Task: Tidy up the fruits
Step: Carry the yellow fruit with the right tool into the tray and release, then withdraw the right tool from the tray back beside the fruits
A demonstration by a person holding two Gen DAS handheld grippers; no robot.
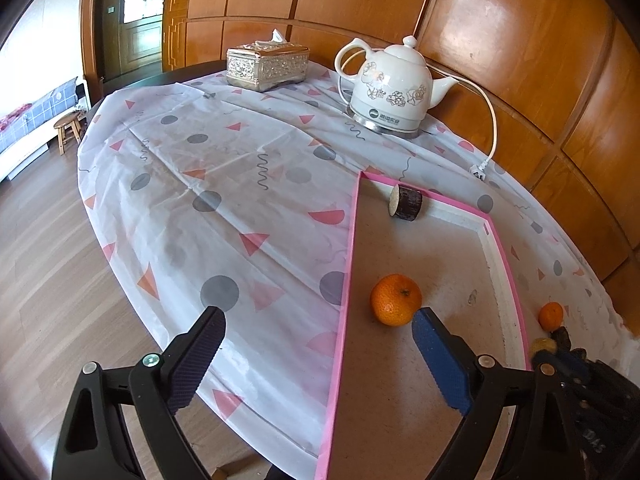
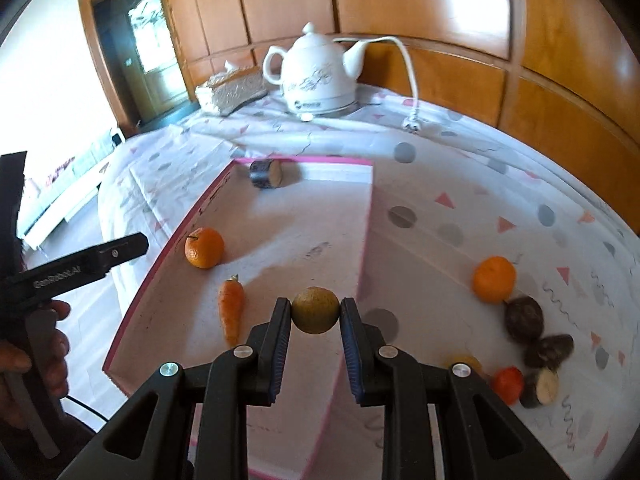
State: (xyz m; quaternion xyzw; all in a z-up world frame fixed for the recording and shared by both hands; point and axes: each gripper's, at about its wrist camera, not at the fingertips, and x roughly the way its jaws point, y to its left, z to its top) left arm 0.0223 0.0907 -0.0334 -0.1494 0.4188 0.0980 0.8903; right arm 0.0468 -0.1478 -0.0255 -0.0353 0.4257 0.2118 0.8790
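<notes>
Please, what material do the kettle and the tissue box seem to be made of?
Kettle: probably glazed ceramic, since it is glossy white with a printed flower pattern; its base ring looks like metal. Tissue box: looks like silver-coloured metal or metallised plastic, shiny with an embossed ornament; the pictures cannot settle which.

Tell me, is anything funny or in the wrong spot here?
Yes. A carrot lies in the tray beside an orange, though it is no fruit. The kettle plug lies loose on the cloth, plugged into nothing.
</notes>
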